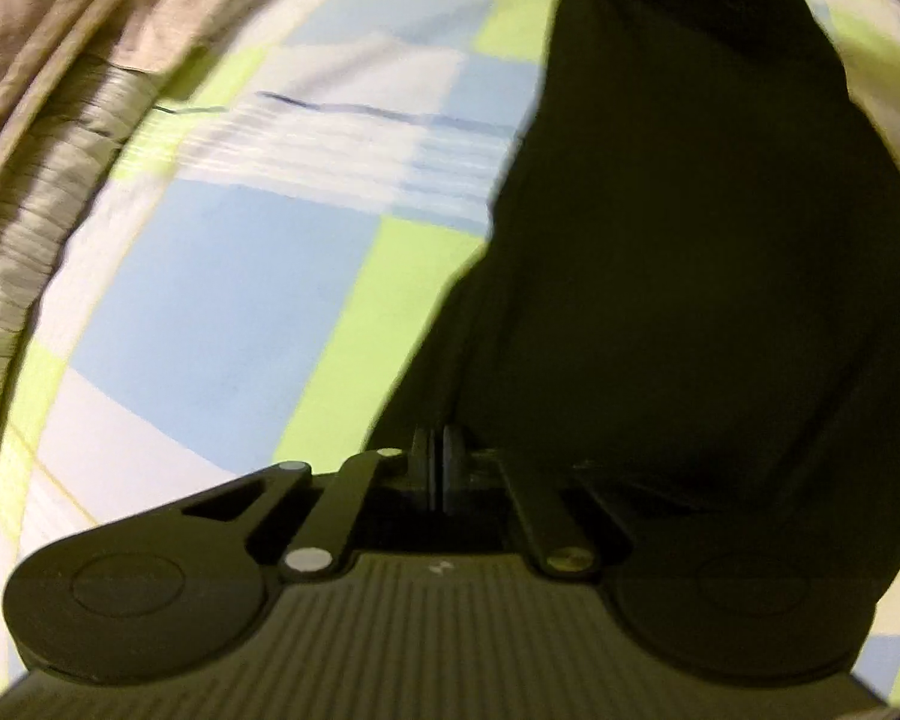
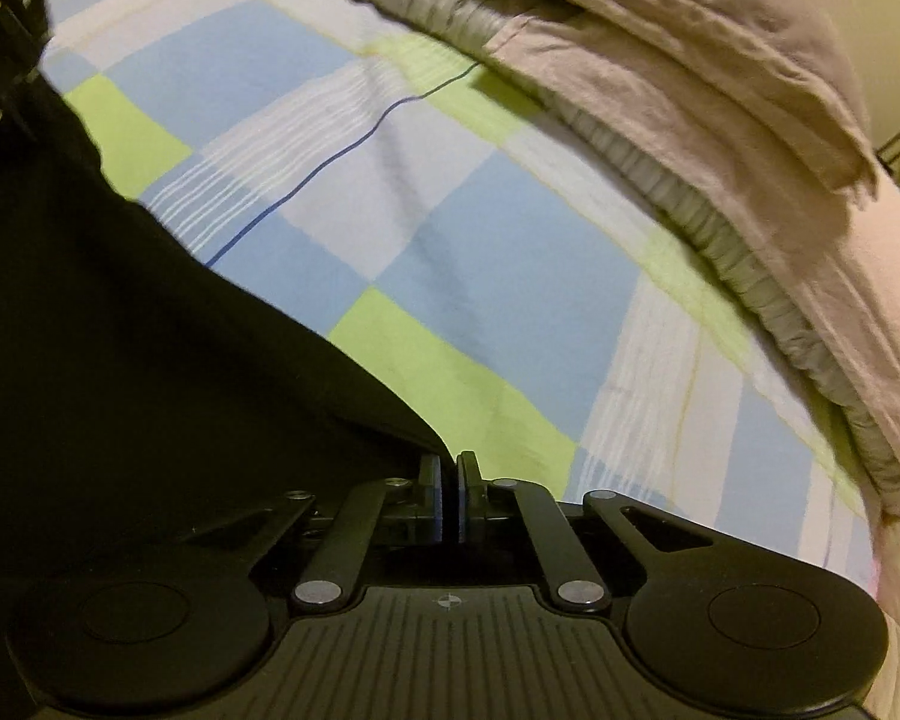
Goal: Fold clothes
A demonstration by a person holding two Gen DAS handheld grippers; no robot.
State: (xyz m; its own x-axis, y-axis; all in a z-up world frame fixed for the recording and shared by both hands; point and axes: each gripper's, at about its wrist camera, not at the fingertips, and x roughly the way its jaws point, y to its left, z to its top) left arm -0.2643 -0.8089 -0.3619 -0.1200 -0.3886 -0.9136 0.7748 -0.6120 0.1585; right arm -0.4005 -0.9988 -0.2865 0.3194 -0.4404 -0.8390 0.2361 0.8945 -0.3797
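Observation:
A black garment [image 1: 702,252] hangs in front of my left gripper [image 1: 437,462], filling the right half of the left wrist view. The left jaws are pressed together on its edge. In the right wrist view the same black garment [image 2: 120,330] fills the left side, and my right gripper [image 2: 448,498] is shut on its edge, its blue pads [image 2: 463,504] nearly touching. The garment is lifted over the checked bedsheet [image 2: 450,228]. Part of the other gripper [image 2: 6,30] shows at the top left of the right wrist view.
The bedsheet [image 1: 222,300] has blue, green and white checks. A beige quilt with a grey ruffled edge [image 2: 720,90] lies along the far side of the bed; it also shows in the left wrist view [image 1: 48,120].

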